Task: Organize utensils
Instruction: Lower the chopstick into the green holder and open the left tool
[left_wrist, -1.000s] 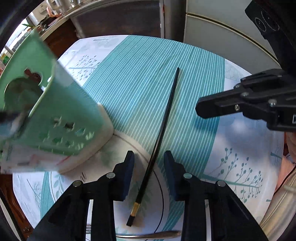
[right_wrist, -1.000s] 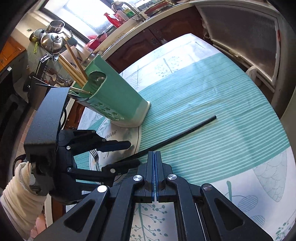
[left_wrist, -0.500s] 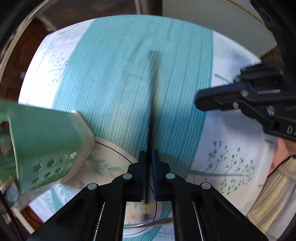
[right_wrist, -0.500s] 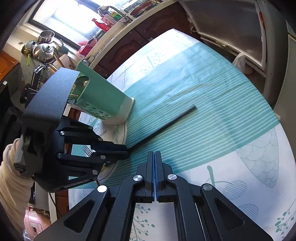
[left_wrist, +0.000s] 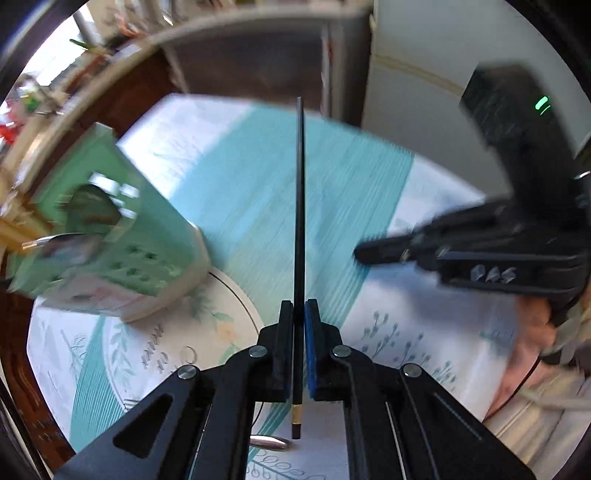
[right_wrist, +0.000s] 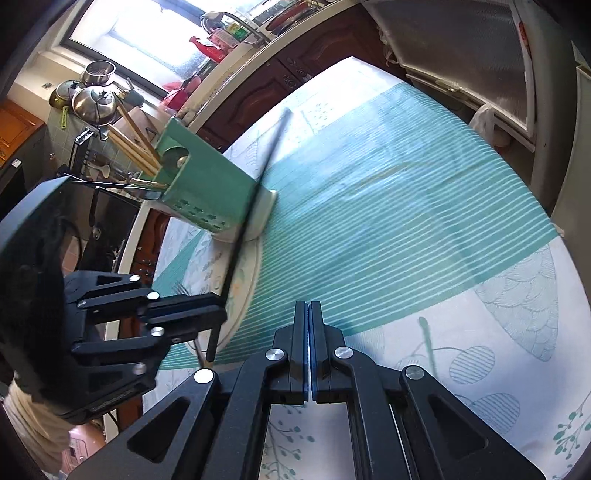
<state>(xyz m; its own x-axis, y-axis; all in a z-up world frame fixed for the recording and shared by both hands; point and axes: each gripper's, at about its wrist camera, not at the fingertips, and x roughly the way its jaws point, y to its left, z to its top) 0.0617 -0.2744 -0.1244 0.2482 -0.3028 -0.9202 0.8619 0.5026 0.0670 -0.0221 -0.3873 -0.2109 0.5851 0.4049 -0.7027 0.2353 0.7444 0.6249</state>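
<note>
Nearest the left wrist camera, the left gripper (left_wrist: 298, 321) has its two black fingers pinching a single black chopstick (left_wrist: 299, 221) close to its butt end, where a narrow gold band shows just below the pads. That thin, straight, glossy stick runs lengthwise away from the camera, its long axis in line with the fingers and its tapered tip pointing toward the far edge of the table (right_wrist: 406, 236); from the right wrist view it rises off the cloth at a steep slant, clear of the surface, tip toward the far left corner. Under the left gripper lies a round, pale ceramic plate (left_wrist: 207, 325) with a thin dark rim line and a faint leaf print, and a metal spoon handle (left_wrist: 267, 442) shows by its near edge. Toward the near right side the right gripper (right_wrist: 308, 343) has its jaws pressed together on nothing, blue pad edges meeting, above the tablecloth (right_wrist: 388, 221), which is teal with fine white stripes between white panels printed with leaves and twigs. Farther off, by the left edge and touching the far rim of the plate, stands a mint-green plastic utensil holder (right_wrist: 207, 192), box-shaped with small cut-out slots low on its wall and a cream base, holding wooden chopsticks (right_wrist: 135, 142) and metal cutlery that fan outward from its top.
</note>
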